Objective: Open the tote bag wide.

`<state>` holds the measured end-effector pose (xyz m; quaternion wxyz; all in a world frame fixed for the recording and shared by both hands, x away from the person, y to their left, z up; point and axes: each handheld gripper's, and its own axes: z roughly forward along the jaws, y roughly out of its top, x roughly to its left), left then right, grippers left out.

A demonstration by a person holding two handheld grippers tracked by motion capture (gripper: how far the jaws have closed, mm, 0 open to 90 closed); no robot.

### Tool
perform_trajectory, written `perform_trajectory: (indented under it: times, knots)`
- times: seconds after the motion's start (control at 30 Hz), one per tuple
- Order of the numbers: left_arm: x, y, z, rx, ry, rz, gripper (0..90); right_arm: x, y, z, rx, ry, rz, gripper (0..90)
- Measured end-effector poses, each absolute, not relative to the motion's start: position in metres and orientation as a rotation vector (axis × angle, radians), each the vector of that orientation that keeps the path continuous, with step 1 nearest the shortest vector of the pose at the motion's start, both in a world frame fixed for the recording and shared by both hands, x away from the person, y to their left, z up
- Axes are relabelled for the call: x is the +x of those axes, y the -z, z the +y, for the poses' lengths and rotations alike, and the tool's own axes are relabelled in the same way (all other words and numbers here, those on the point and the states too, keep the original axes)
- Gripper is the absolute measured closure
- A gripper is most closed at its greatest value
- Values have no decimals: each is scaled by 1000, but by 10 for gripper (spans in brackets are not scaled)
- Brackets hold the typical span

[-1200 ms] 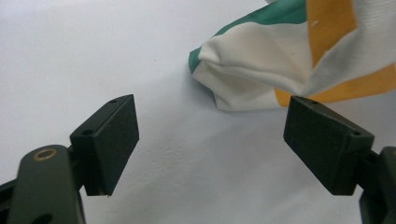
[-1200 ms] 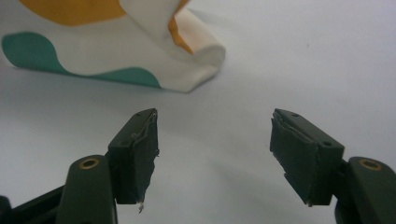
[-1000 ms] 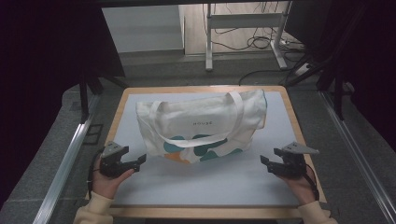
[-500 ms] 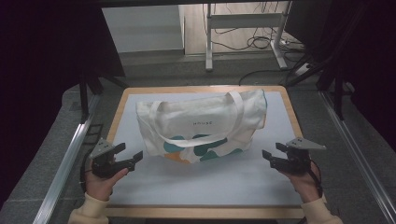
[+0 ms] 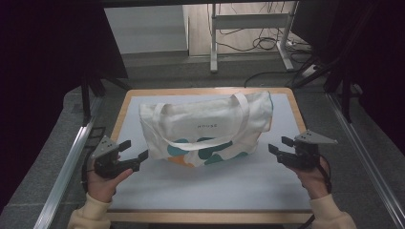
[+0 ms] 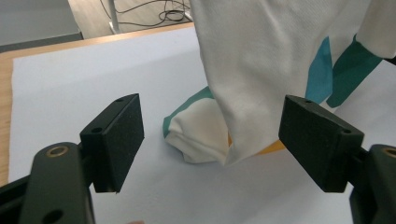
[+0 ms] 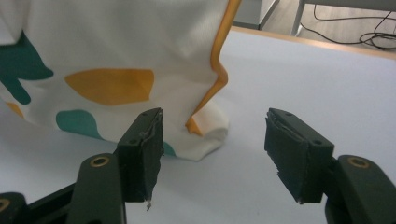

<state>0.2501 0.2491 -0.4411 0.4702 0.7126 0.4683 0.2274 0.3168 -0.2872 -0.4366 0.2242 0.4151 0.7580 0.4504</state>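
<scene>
A white cloth tote bag (image 5: 205, 124) with teal and orange patches lies flat on the pale mat (image 5: 200, 186), its strap looped across the front. My left gripper (image 5: 134, 151) hovers just off the bag's near left corner (image 6: 201, 140), jaws wide apart with nothing between them. My right gripper (image 5: 281, 144) sits off the bag's near right corner (image 7: 205, 135), jaws also wide apart and holding nothing. In the left gripper view the pads (image 6: 116, 140) frame the folded corner. An orange edge trim (image 7: 219, 60) runs down the bag in the right gripper view.
The mat rests on a wooden-edged board (image 5: 205, 217). Metal rails (image 5: 67, 167) run along both sides of the table. A metal stand (image 5: 248, 33) and cables (image 5: 267, 45) lie on the floor beyond the far edge.
Both grippers have drawn outward and slightly nearer the person, away from the bag's lower corners. The bag has not moved.
</scene>
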Motion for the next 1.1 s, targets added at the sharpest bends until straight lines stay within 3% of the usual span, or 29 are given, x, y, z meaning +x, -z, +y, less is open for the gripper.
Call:
perform_trajectory:
  times: [0.6,1.1]
  knots:
    - [273,415,237,1749,-517,1120,218,350,399,-279,1115,-1308,2086,380]
    - [296,414,228,1759,-476,1119,233,379,385,-270,1119,-1359,2099,315]
